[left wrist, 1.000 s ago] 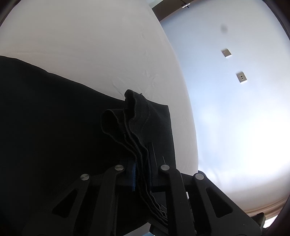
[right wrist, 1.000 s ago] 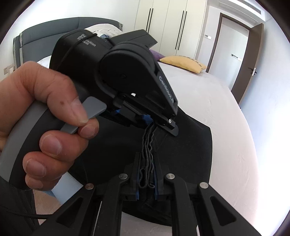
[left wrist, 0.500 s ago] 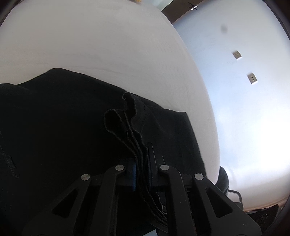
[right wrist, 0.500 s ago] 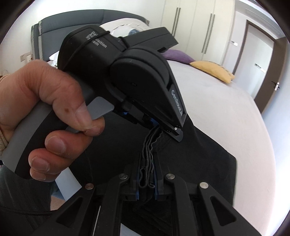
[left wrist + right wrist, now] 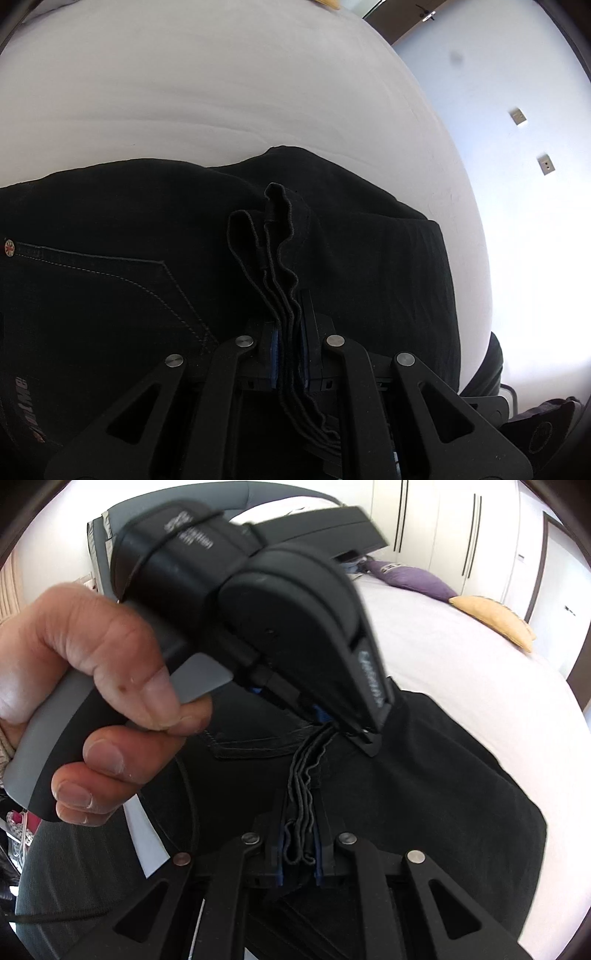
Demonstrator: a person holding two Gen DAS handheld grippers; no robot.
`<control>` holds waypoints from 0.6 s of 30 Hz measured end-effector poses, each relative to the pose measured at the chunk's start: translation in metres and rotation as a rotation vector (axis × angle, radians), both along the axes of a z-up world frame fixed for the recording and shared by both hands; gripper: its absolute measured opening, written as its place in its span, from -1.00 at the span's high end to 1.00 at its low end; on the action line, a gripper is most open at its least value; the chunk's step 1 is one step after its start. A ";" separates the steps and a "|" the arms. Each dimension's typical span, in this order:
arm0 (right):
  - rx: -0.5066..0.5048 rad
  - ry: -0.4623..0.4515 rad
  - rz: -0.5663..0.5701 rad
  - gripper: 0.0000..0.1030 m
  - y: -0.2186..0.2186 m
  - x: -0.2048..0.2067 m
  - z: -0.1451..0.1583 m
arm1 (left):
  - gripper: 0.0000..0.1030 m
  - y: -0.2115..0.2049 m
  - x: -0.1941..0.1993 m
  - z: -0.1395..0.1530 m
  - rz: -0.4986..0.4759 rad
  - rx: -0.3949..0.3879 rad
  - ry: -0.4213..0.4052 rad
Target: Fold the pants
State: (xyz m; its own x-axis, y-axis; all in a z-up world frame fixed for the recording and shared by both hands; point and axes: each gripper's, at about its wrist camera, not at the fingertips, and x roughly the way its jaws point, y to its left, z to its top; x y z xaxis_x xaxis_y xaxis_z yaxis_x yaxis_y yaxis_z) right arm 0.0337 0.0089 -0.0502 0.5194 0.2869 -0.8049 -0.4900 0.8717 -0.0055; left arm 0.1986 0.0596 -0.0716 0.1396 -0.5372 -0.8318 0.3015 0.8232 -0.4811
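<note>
Black pants (image 5: 110,280) lie on the white bed, a stitched back pocket and a rivet at the left of the left wrist view. My left gripper (image 5: 290,332) is shut on a bunch of stacked hem edges that stick up between its fingers. My right gripper (image 5: 299,834) is shut on the same bunched edges of the pants (image 5: 443,812). In the right wrist view the left gripper (image 5: 347,731) is close ahead, held by a hand (image 5: 103,686), pinching the same edges just beyond my fingertips.
The white bed sheet (image 5: 221,92) spreads beyond the pants. A purple pillow (image 5: 410,578) and a yellow pillow (image 5: 495,618) lie at the far end, near white wardrobes (image 5: 443,528). A wall with two sockets (image 5: 532,140) is to the right.
Both grippers have carried the held edges over the pants toward the waist; the back pocket has come into view and more fabric lies beneath. Both grips are unchanged.
</note>
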 end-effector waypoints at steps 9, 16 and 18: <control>-0.005 0.043 0.011 0.74 0.007 0.018 -0.001 | 0.86 -0.005 0.013 -0.012 -0.003 -0.007 -0.002; 0.009 0.080 0.031 0.51 0.008 0.048 -0.005 | 0.78 -0.037 -0.008 -0.019 0.021 -0.031 0.012; 0.055 0.112 0.037 0.17 -0.003 0.052 -0.011 | 0.77 -0.032 -0.011 -0.021 0.034 -0.058 0.020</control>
State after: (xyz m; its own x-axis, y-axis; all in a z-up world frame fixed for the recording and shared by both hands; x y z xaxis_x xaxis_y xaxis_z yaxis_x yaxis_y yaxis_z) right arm 0.0853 0.0057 -0.0609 0.4158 0.3492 -0.8398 -0.5169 0.8505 0.0977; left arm 0.1879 0.0276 -0.0924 0.1424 -0.5797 -0.8023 0.2643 0.8034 -0.5336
